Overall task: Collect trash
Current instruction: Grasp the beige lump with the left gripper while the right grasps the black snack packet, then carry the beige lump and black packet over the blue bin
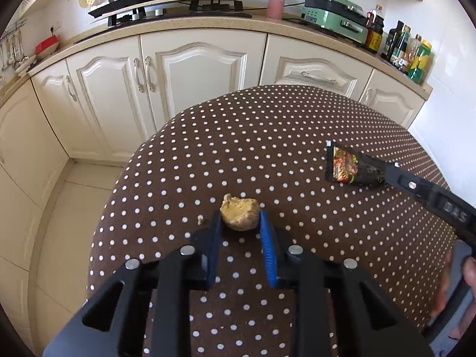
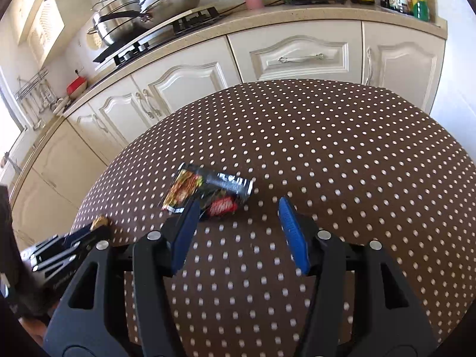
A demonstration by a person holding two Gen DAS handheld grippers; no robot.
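Scene: A kitchen, with a dotted brown surface (image 1: pixel 267 136) standing before cream cabinets (image 1: pixel 193 68) and a stove (image 1: pixel 178 12).
Left claw: The left claw (image 1: pixel 239 223) had its blue pads (image 1: pixel 265 232) drawn in against both sides of a tan lump (image 1: pixel 239 212), which looked like a scrap of food and still sat on the surface.
Right claw: The right claw (image 2: pixel 238 211) stood open, its jaws wide apart, with a black wrapper (image 2: pixel 208 192) at its left finger; the wrapper lay mostly ahead of that finger rather than squarely between the two, and no grip showed.
Crumb: A small crumb (image 1: pixel 200 220) lay just beside the lump.
Done: Judging by the views, nothing had yet been lifted away; no bin appeared in either view.
Left: The lump appeared ready to be raised; the wrapper still needed the jaws centred and closed; both then wanted carrying to a bin, and the crumb remained.
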